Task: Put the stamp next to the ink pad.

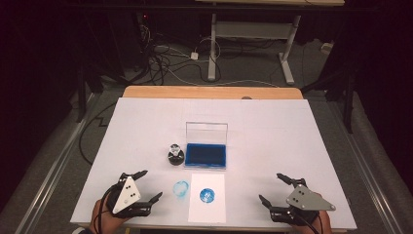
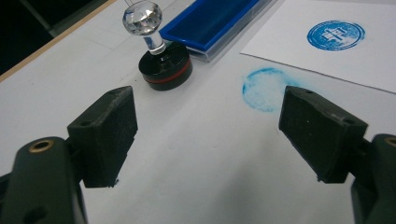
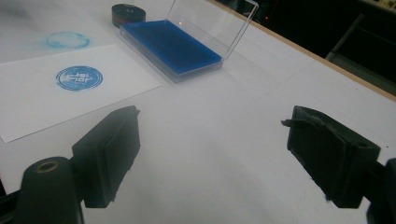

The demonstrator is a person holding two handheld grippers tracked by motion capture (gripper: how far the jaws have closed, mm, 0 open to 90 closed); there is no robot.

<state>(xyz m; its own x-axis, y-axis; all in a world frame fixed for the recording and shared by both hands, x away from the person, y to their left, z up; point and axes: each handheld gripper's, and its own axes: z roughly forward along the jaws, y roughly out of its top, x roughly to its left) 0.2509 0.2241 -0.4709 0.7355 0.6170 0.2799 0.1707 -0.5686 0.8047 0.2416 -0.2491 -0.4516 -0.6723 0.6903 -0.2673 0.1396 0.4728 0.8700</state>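
Stamp (image 1: 175,154) upright left of open ink pad (image 1: 206,155), clear of printed paper (image 1: 208,210). Both tongs, left (image 1: 144,185) and right (image 1: 274,188), apart, empty, parked at surface (image 1: 272,131) front, hinting print finished.

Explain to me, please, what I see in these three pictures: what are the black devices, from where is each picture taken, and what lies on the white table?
A person sits at the table and holds a hand tool with two jaws in each hand: the left gripper and the right gripper. Both are open and hold nothing.

The high view looks down from above the person. The other two pictures come from small cameras mounted on the grippers, looking out between the black jaws.

On the white table lie a round stamp with a crystal-like knob, an open blue ink pad with a clear lid, and a sheet of paper bearing a blue stamped seal. Beside the paper, a fainter blue smudge marks the table itself.
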